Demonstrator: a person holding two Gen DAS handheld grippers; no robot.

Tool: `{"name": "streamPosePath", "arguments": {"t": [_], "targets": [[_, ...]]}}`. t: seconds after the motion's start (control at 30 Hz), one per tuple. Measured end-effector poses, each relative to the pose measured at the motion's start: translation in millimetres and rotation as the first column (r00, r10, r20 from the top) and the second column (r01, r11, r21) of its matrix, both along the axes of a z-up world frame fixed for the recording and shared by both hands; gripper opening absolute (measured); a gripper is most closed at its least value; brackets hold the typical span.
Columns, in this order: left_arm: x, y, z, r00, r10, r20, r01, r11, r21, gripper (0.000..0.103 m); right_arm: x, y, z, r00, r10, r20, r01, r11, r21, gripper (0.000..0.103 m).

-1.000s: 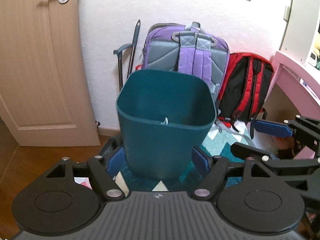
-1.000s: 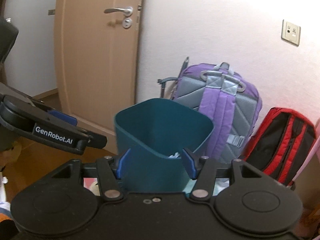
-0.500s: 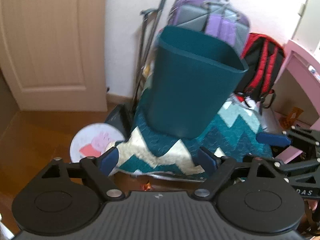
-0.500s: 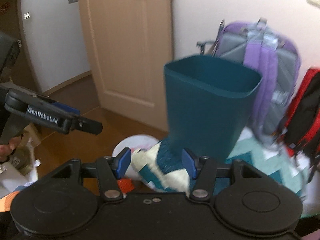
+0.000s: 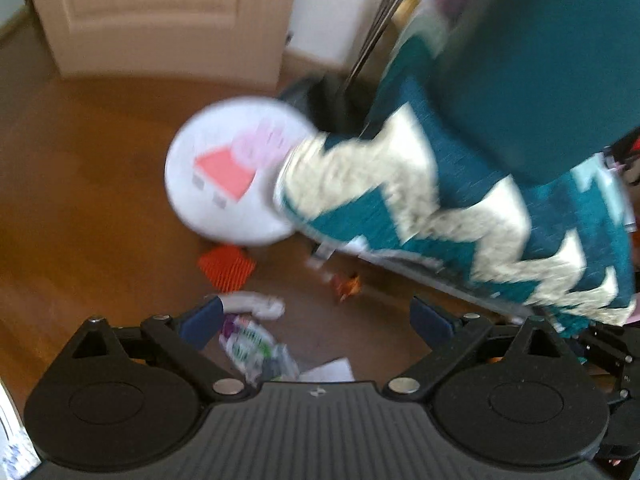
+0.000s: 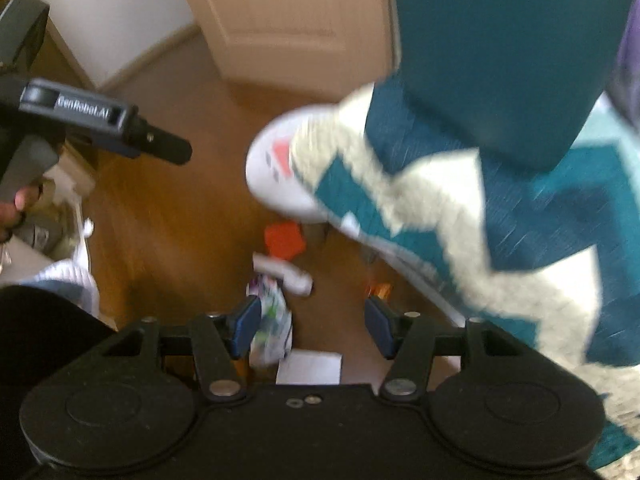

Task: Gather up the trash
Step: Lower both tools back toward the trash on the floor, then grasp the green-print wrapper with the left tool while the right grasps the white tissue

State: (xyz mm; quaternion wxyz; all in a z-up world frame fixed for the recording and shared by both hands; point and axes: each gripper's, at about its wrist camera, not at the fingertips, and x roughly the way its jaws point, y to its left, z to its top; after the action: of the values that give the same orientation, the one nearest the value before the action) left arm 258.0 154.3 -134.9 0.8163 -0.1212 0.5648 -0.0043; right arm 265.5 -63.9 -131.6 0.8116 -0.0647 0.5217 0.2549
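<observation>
Nearest the lens, left gripper [image 5: 316, 320] spread wide, nothing between the blue pads, hovering over wooden floor [image 5: 80, 184]. Right gripper [image 6: 308, 326] likewise open and empty, jaws narrower than the left's.

Just beyond and below the fingers, trash scattered on the floor: crumpled printed wrapper [image 5: 256, 346] by the left pad, white paper sheet [image 5: 328, 370] touching it at the gripper base, white curved piece [image 5: 256, 304] just above the wrapper. Same three seen in right view: wrapper [image 6: 272, 320], paper [image 6: 310, 366], white piece [image 6: 286, 274]. Small orange scrap [image 5: 347, 285] near the rug edge; orange ridged square [image 5: 226, 266] a bit further out, just beside the round white plate.

Further on, round white plate [image 5: 224, 172] with pink and red cartoon print, partly under the zigzag teal-and-cream rug [image 5: 460, 232]. Teal trash bin [image 5: 540, 60] standing on the rug, upper right, blurred; also in right view [image 6: 508, 48]. Thin dark poles [image 5: 380, 16] leaning left of the bin.

Farthest back, beige door [image 5: 160, 8] and white wall. Left gripper's body visible in right view at upper left, labelled GenRobot.AI [image 6: 164, 148].
</observation>
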Motion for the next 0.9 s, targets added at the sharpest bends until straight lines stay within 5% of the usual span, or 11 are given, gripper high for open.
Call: {"name": "streamPosePath", "arguments": {"t": [0.3, 0.5, 0.9], "targets": [[33, 22, -136, 0.965, 0.014, -0.260, -0.019, 1.000, -0.016, 0.100, 23, 18, -123, 0.979, 0.038, -0.201, -0.048, 0.998, -0.043, 0.057], [40, 22, -220, 0.913, -0.007, -0.408, 0.020, 0.999, 0.028, 0.100, 30, 28, -201, 0.954, 0.071, -0.290, -0.105, 0.989, -0.106, 0.057], [23, 7, -346, 0.804, -0.031, -0.594, 0.017, 0.999, -0.028, 0.100, 25, 59, -340, 0.900, 0.208, -0.382, -0.297, 0.936, -0.190, 0.057]]}}
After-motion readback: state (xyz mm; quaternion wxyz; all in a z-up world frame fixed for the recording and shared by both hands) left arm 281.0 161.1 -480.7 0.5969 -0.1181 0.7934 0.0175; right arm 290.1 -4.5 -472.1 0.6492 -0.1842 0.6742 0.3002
